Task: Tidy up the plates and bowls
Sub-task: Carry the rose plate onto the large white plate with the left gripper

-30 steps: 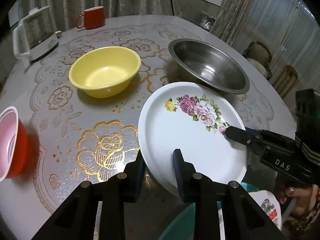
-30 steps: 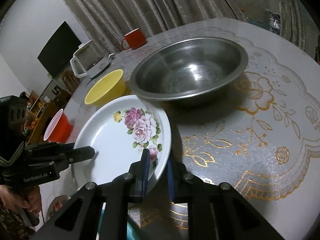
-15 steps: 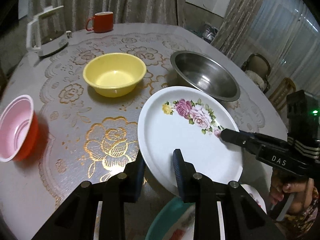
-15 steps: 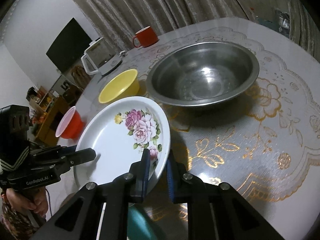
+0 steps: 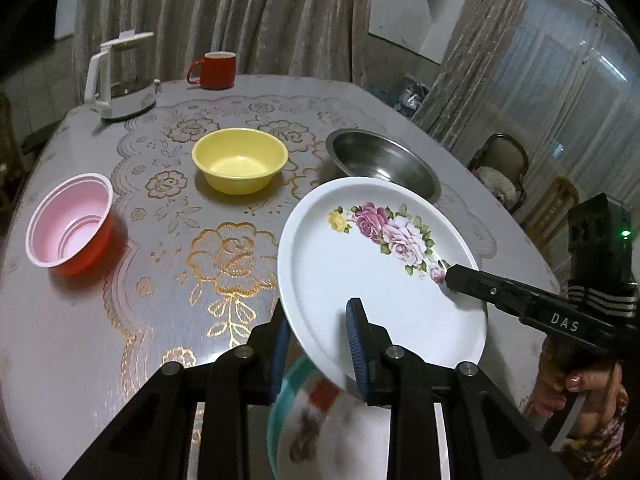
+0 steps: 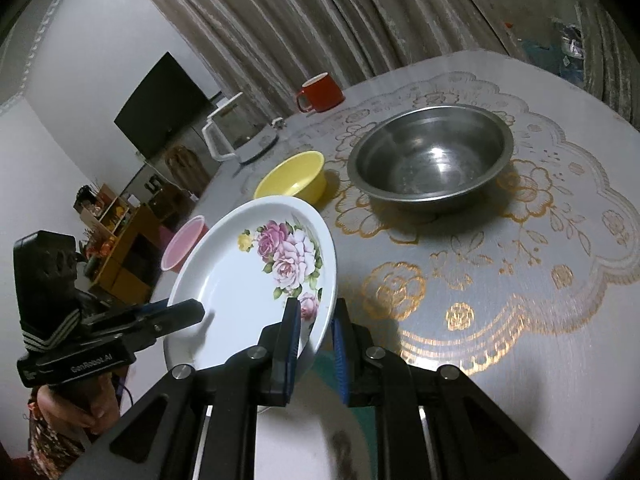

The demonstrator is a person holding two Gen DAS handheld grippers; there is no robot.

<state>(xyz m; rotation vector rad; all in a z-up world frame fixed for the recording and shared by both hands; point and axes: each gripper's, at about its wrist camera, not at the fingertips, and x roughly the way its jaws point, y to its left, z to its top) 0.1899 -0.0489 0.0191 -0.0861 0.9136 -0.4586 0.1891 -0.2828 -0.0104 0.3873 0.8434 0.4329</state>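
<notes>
A white plate with pink roses [image 5: 372, 280] [image 6: 244, 280] is held in the air above the table's near edge. My left gripper [image 5: 318, 344] is shut on its near rim; it also shows in the right wrist view [image 6: 176, 316]. My right gripper [image 6: 314, 336] is shut on the opposite rim and shows in the left wrist view [image 5: 460, 278]. On the table stand a yellow bowl [image 5: 240, 164] [image 6: 294, 176], a steel bowl [image 5: 384, 160] [image 6: 432, 156] and a red bowl with a pink inside [image 5: 68, 224] [image 6: 182, 246]. A teal-rimmed plate [image 5: 304, 424] lies blurred beneath the held plate.
A round table with a gold-flower cloth [image 5: 160, 264] [image 6: 520, 280]. A red mug [image 5: 214, 70] [image 6: 320, 94] and a white kettle [image 5: 120, 80] [image 6: 236, 132] stand at the far edge. Chairs [image 5: 504, 168] and curtains lie beyond the table.
Both grippers have lifted the rose plate higher and back toward the table's near edge. The table and bowls look farther away. The teal-rimmed plate underneath shows more.
</notes>
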